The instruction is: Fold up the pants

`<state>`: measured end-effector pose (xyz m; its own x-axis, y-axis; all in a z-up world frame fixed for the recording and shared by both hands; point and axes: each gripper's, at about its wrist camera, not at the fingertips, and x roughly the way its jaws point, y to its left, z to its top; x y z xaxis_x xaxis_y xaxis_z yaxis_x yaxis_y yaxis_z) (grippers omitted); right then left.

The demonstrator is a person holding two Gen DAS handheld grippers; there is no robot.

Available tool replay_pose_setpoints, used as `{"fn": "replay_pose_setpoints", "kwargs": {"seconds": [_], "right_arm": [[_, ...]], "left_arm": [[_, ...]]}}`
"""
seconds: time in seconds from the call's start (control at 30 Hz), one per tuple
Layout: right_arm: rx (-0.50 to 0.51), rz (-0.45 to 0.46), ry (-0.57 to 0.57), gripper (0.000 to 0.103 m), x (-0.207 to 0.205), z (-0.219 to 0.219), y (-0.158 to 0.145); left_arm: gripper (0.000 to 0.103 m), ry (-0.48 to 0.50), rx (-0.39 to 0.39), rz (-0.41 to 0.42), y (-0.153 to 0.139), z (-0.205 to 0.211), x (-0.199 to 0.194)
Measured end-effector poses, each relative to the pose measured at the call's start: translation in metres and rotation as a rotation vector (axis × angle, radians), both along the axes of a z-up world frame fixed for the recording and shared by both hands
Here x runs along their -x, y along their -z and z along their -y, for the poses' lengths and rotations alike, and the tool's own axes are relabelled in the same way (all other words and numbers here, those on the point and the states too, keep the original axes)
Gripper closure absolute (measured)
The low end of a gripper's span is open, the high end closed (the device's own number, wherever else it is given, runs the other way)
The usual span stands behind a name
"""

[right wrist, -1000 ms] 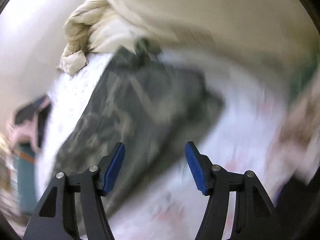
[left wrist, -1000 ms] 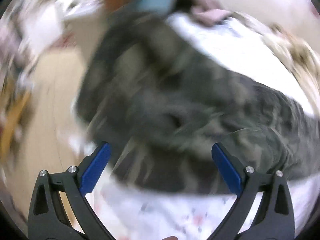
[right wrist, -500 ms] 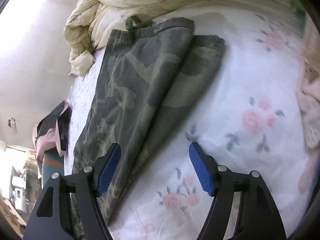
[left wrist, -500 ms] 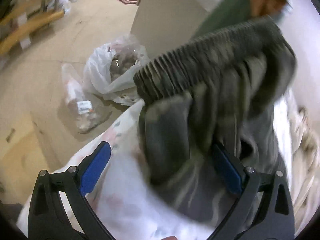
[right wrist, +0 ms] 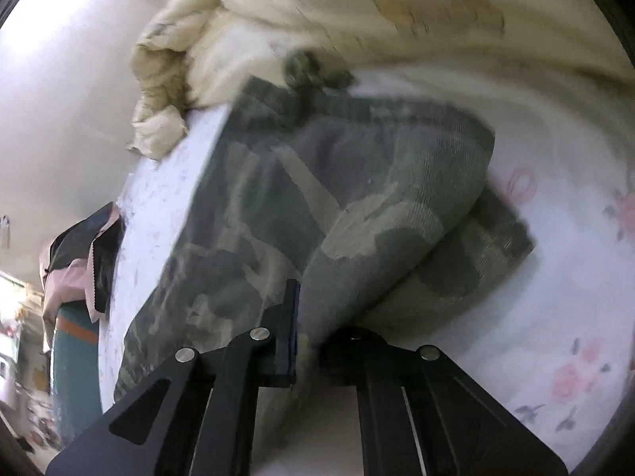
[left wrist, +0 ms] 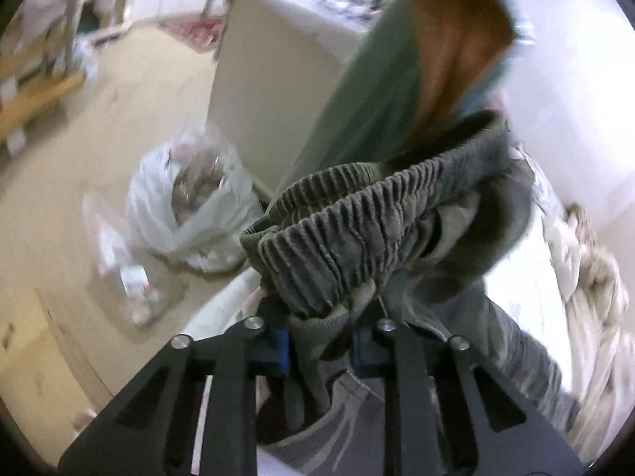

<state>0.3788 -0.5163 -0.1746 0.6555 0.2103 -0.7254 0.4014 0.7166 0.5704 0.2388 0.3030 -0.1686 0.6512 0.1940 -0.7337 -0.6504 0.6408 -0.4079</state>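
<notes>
Camouflage pants lie lengthwise on the floral bed sheet; left gripper has just closed, fingers pinching cloth below the elastic waistband; right gripper has just closed on the leg fabric; two end grips, presumably to lift and fold.

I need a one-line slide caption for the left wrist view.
Left gripper shut on the elastic waistband of camouflage pants, lifted at the bed's edge.
</notes>
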Motion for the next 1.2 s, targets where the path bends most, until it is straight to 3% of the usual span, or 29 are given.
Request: {"fn": "replay_pose_setpoints", "kwargs": {"seconds": [0.2,0.43,0.63,0.83,1.03,1.1,1.17,1.2], "right_arm": [[0.047,0.073,-0.011,0.099,0.025,-0.008,-0.038],[0.063,0.028,-0.013,0.099,0.061,-0.015,-0.072],[0.059,-0.045,-0.017,0.099,0.127,-0.035,-0.087],[0.009,-0.116,-0.042,0.099,0.214,-0.079,-0.080],[0.005,-0.241,-0.018,0.099,0.278,-0.100,-0.044],[0.006,-0.302,-0.012,0.095,0.284,-0.100,-0.031],[0.044,-0.377,0.007,0.091,0.290,-0.095,-0.023],[0.078,-0.390,0.024,0.082,0.296,-0.091,-0.024]], "left_arm": [[0.090,0.020,-0.060,0.014,-0.058,0.014,0.017],[0.090,0.042,-0.055,0.029,-0.118,0.009,0.055],[0.091,0.052,-0.081,-0.008,-0.158,-0.037,0.120],[0.091,0.057,-0.095,-0.076,-0.162,-0.090,0.187],[0.090,0.096,-0.094,-0.147,-0.126,-0.100,0.209],[0.090,0.095,-0.100,-0.167,-0.113,-0.100,0.212],[0.091,0.089,-0.057,-0.174,-0.107,-0.103,0.212],[0.091,0.088,-0.046,-0.170,-0.105,-0.104,0.212]]}}
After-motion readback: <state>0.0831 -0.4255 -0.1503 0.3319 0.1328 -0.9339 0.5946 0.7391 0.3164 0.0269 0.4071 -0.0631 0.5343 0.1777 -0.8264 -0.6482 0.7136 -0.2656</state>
